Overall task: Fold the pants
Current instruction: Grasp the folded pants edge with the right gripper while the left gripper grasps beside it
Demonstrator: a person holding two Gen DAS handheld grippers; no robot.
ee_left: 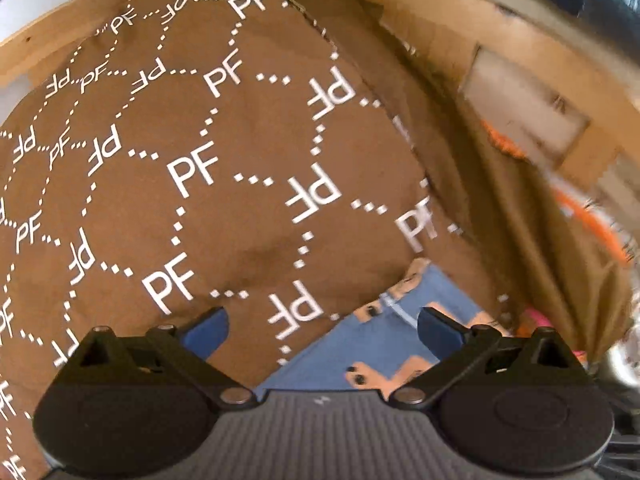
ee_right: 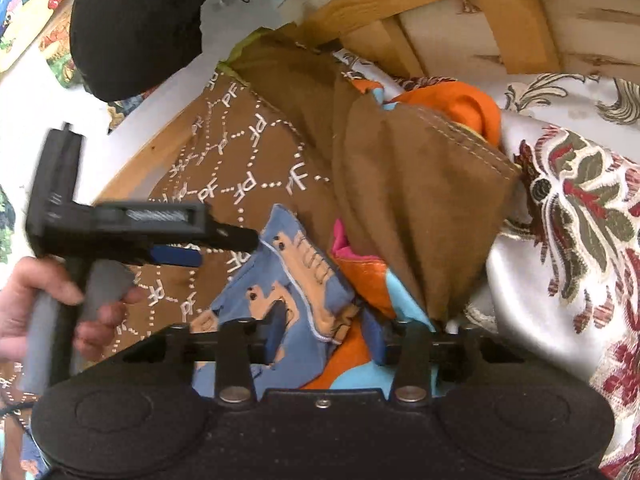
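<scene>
Two handheld grippers work over a pile of clothes on a brown cloth (ee_left: pixel 240 128) printed with white "PF" letters and dotted lines. Seen from the left wrist camera, the left gripper (ee_left: pixel 322 326) has its blue-tipped fingers (ee_left: pixel 206 330) spread wide with nothing between them, poised above the brown cloth. Just ahead of it, near the right finger, lies a corner of the blue pants (ee_left: pixel 372 344), light blue fabric patterned with tan animal shapes. To the right, a plain brown fold of fabric drops away, and the background beyond is blurred, with streaks of orange. Seen from the right wrist camera, the right gripper (ee_right: pixel 326 338) is low over the same blue pants (ee_right: pixel 288 280), which lie crumpled on the cloth with an edge raised; its fingers stand fairly wide on either side of the fabric, but whether they pinch it cannot be told. Beside the pants sit orange, pink and turquoise fabrics (ee_right: pixel 360 276), partly covered by a brown garment (ee_right: pixel 416 208) with pale stitching along its hem. A white bedspread (ee_right: pixel 568 216) with red and green floral embroidery fills the right side. On the left, a person's hand (ee_right: pixel 44 312) grips the grey handle of the left gripper, which reaches in above the pants. Behind everything runs a wooden frame (ee_right: pixel 460 12).
</scene>
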